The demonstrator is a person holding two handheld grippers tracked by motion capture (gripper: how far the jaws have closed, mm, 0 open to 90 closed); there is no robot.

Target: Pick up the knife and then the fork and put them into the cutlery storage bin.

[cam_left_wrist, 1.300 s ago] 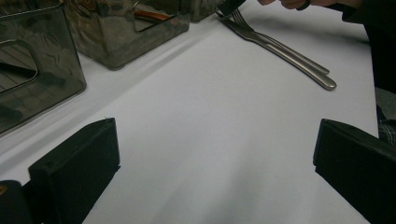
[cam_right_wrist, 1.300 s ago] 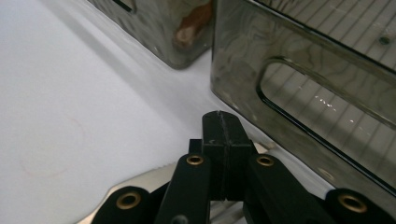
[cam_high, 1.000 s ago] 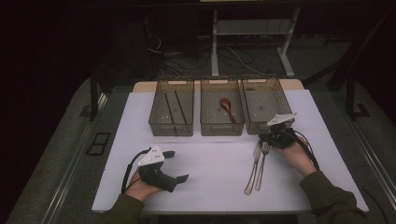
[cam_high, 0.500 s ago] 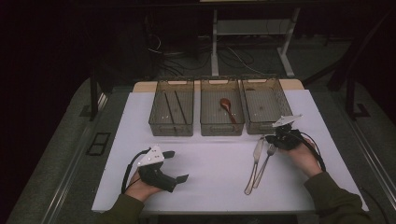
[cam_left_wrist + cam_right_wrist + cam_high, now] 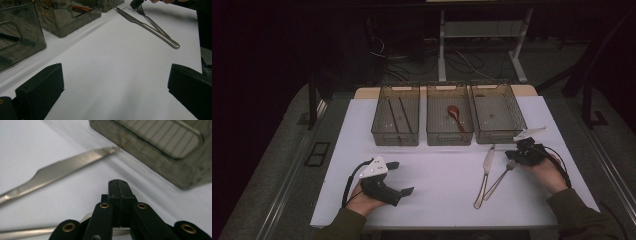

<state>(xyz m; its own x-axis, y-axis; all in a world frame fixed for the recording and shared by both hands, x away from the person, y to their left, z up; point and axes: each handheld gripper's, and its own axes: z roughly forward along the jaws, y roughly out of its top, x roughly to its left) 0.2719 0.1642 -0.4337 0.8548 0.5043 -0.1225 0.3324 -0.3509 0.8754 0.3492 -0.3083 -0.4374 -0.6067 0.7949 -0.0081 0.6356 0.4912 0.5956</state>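
1. My right hand-held gripper has its jaws pressed together at the fork head; whether they pinch it, I cannot tell.
2. The fork lies on the bench, touching the knife.
3. My left hand-held gripper rests wide open, holding nothing.

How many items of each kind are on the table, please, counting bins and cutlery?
Mesh bins: 3
Chopsticks: 2
Spoon: 1
Knife: 1
Fork: 1
Total: 8
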